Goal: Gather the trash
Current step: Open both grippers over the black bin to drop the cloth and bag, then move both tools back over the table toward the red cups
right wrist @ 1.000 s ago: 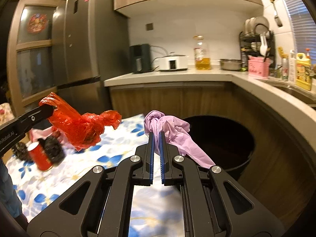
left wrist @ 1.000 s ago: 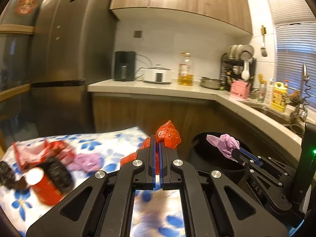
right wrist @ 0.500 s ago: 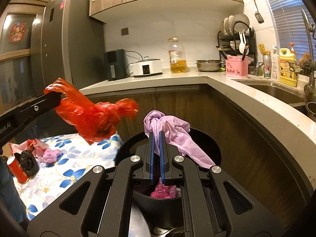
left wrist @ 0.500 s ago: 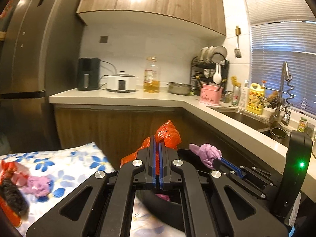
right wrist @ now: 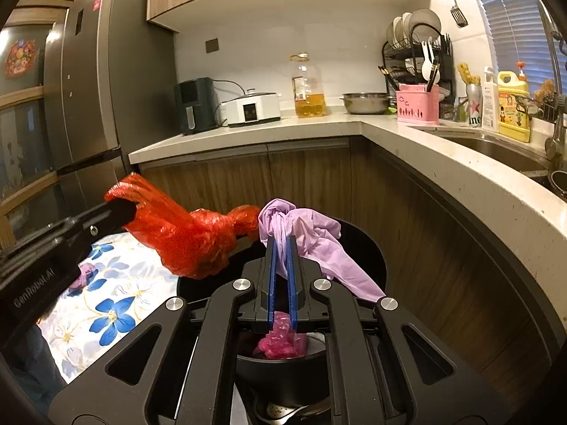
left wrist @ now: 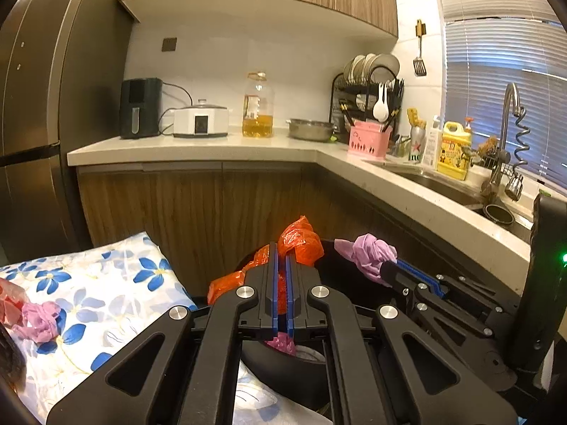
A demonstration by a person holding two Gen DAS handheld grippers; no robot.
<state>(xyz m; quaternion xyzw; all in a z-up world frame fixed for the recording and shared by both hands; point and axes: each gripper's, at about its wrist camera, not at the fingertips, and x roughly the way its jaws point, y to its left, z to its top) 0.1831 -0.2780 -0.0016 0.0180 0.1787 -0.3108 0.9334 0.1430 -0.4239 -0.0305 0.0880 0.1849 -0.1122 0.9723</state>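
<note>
My left gripper (left wrist: 280, 249) is shut on a crumpled red plastic bag (left wrist: 301, 241). From the right wrist view the same red bag (right wrist: 191, 244) hangs from the left gripper (right wrist: 124, 209) over the near left rim of the black bin (right wrist: 368, 244). Just beside it, my right gripper (right wrist: 281, 239) is shut on a limp purple plastic glove (right wrist: 315, 237), which dangles above the bin's mouth. A pink wad of trash (right wrist: 280, 340) lies inside the bin. In the left wrist view the purple glove (left wrist: 372, 253) sits at the tip of the right gripper (left wrist: 389, 267).
A table with a blue-flowered cloth (left wrist: 106, 283) lies to the left, carrying a purple wad (left wrist: 39, 318) and red wrappers (left wrist: 7, 304). Wooden cabinets (right wrist: 312, 177) and an L-shaped counter (right wrist: 443, 163) enclose the bin behind and on the right. A fridge (right wrist: 88, 106) stands at left.
Both grippers have swung right, off the flowered table and over the black bin, still gripping the red bag and the purple glove. The trash on the table has slid to the left edge.
</note>
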